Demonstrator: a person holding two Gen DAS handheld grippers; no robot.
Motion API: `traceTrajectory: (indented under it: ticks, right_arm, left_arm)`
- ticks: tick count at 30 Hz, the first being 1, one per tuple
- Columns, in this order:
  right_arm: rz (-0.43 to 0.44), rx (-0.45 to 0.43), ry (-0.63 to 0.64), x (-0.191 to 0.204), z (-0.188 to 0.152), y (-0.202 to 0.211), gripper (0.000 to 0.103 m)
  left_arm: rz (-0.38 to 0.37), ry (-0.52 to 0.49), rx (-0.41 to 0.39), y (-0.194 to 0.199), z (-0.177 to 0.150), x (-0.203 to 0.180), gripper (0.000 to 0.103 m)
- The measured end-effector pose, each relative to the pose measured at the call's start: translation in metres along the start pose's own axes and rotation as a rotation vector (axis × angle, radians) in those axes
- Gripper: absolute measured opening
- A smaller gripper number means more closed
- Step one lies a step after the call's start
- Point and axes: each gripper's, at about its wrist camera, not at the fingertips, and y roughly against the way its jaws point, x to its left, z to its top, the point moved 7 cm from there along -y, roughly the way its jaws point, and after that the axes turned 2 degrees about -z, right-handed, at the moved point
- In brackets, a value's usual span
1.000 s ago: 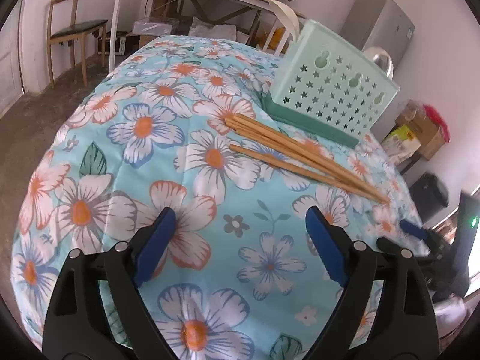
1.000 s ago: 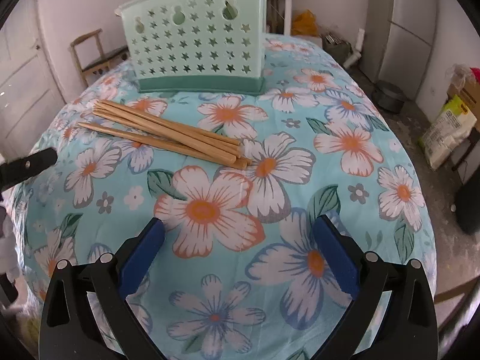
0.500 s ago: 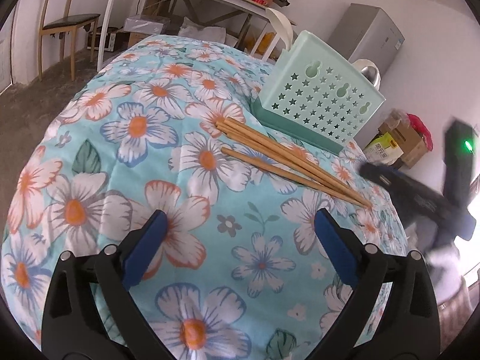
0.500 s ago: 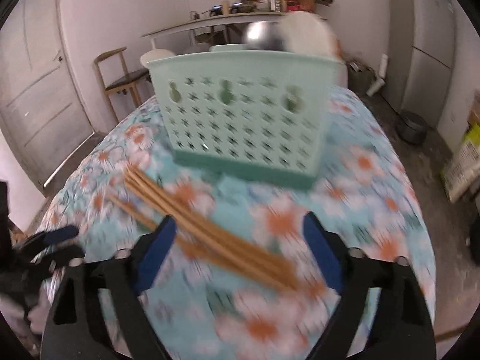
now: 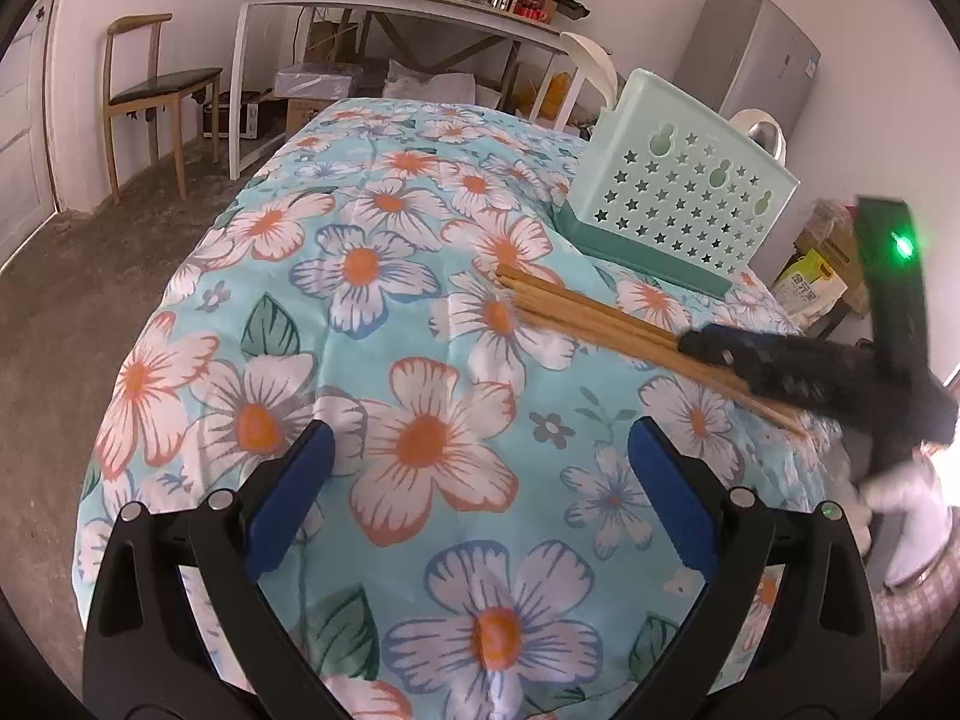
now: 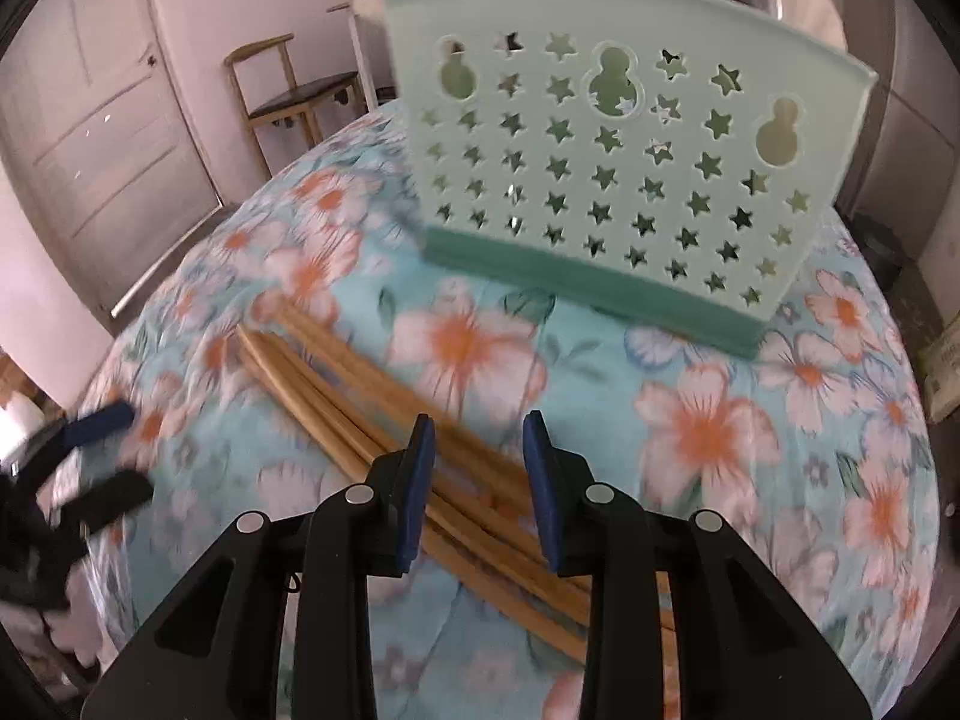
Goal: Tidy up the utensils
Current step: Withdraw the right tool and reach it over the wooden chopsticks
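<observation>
Over chopsticks (image 6: 360, 420), right tool (image 6: 474, 438) newly arrived, jaws closing around them

A floral cloth (image 5: 420, 312) in blue, white and orange covers the worktop. Off by the wall stands a wooden chair (image 5: 157, 97) with a dark seat, next to a long white table (image 5: 384, 0) cluttered on top, boxes stowed underneath. A grey fridge (image 5: 753, 60) stands in the corner, and a panelled door (image 6: 96, 138) is shut.
</observation>
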Motion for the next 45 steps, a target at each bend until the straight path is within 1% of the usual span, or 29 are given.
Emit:
traceTrajectory:
  ticks: [3, 6, 10, 13, 16, 19, 21, 22, 23, 27, 33, 35, 37, 39, 40, 41, 43, 45]
  right_arm:
    - [-0.005, -0.006, 0.022, 0.004, -0.013, 0.009, 0.03]
    - [0.013, -0.003, -0.006, 0.003, -0.019, 0.013, 0.03]
    - [0.015, -0.014, -0.008, -0.001, -0.027, 0.022, 0.03]
    - [0.008, -0.037, 0.014, -0.002, -0.03, 0.035, 0.03]
    - [0.013, -0.09, 0.032, -0.002, -0.03, 0.056, 0.03]
    - [0.047, -0.119, 0.057, 0.005, -0.033, 0.07, 0.03]
    - [0.077, -0.089, 0.057, 0.008, -0.041, 0.067, 0.03]
    - [0.117, -0.051, 0.04, 0.009, -0.049, 0.061, 0.031]
    - [0.137, -0.034, 0.03, 0.011, -0.053, 0.058, 0.031]
    - [0.229, -0.026, 0.006, 0.021, -0.061, 0.065, 0.031]
    - [0.281, -0.017, -0.036, 0.021, -0.07, 0.068, 0.031]
    - [0.281, -0.024, -0.046, 0.018, -0.07, 0.07, 0.031]
    - [0.278, -0.034, -0.058, 0.013, -0.068, 0.073, 0.031]
    - [0.29, -0.053, -0.077, 0.008, -0.066, 0.078, 0.031]
    - [0.298, -0.062, -0.085, 0.005, -0.065, 0.081, 0.031]
    - [0.304, -0.073, -0.094, 0.002, -0.065, 0.084, 0.031]
    - [0.309, -0.086, -0.112, -0.004, -0.064, 0.087, 0.031]
    - [0.31, -0.092, -0.129, -0.009, -0.064, 0.088, 0.031]
  left_arm:
    - [0.004, 0.0, -0.003, -0.002, -0.001, 0.0, 0.095]
    - [0.006, -0.001, -0.001, -0.003, -0.001, 0.0, 0.095]
    - [-0.004, 0.019, 0.001, -0.003, -0.001, 0.001, 0.095]
    - [-0.006, 0.032, 0.002, -0.003, -0.002, 0.002, 0.095]
    - [0.006, 0.031, 0.005, -0.003, -0.002, 0.001, 0.095]
    - [0.017, 0.033, 0.008, -0.004, -0.002, 0.001, 0.095]
    - [0.02, 0.042, 0.008, -0.004, -0.001, 0.001, 0.095]
    - [0.022, 0.046, 0.008, -0.004, -0.001, 0.001, 0.095]
    - [0.025, 0.049, 0.009, -0.004, -0.001, 0.001, 0.095]
    - [0.028, 0.052, 0.013, -0.003, -0.002, 0.001, 0.095]
    - [0.033, 0.056, 0.013, -0.002, -0.002, 0.001, 0.095]
    - [0.022, 0.067, 0.006, 0.001, -0.001, 0.002, 0.095]
    - [0.006, 0.044, -0.017, 0.009, 0.0, -0.004, 0.095]
    - [-0.013, -0.039, -0.064, 0.022, 0.0, -0.019, 0.095]
    - [-0.022, -0.076, -0.075, 0.026, -0.002, -0.026, 0.095]
    - [-0.031, -0.088, -0.076, 0.028, -0.004, -0.03, 0.095]
    - [-0.057, -0.084, -0.072, 0.03, -0.006, -0.037, 0.095]
    - [-0.099, -0.05, -0.065, 0.03, -0.005, -0.041, 0.094]
